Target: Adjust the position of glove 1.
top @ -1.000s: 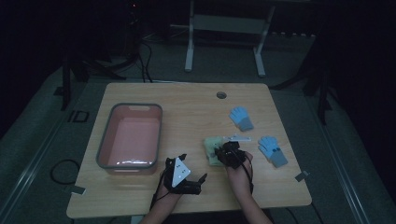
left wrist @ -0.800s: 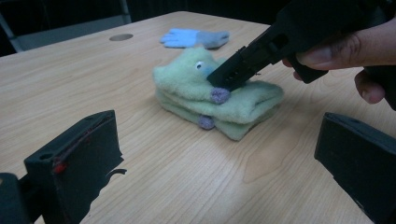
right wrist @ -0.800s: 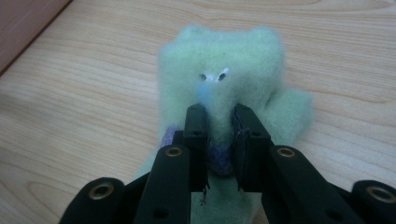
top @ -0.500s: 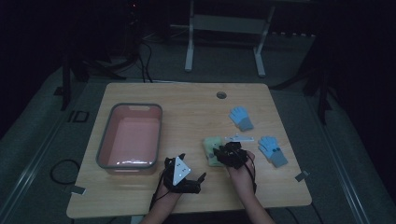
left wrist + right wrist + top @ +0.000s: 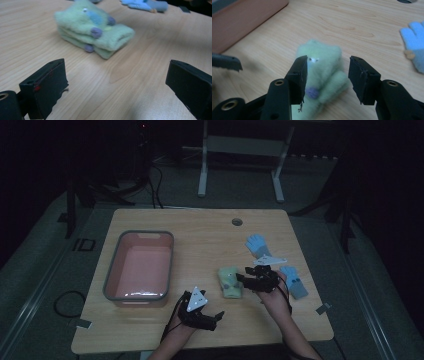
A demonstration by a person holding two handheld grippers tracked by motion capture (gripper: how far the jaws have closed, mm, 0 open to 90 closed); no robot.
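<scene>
A folded pale green fuzzy glove point(image 5: 229, 282) with purple and blue spots lies on the wooden table point(image 5: 200, 235), right of centre. My right gripper point(image 5: 241, 279) is open at its right side. In the right gripper view its jaws stand on either side of the green glove point(image 5: 322, 75), just above it, with my right gripper point(image 5: 328, 66) holding nothing. My left gripper point(image 5: 216, 316) is open and low over the table near the front edge. In the left gripper view my left gripper point(image 5: 117, 87) points at the green glove point(image 5: 95, 30) a short way ahead.
A pink bin point(image 5: 112, 270) with a grey rim stands at the left, with nothing in it. Two light blue gloves lie at the right: one point(image 5: 257, 245) farther back and one point(image 5: 295, 281) beside my right hand. A round cable hole point(image 5: 237, 222) sits near the far edge.
</scene>
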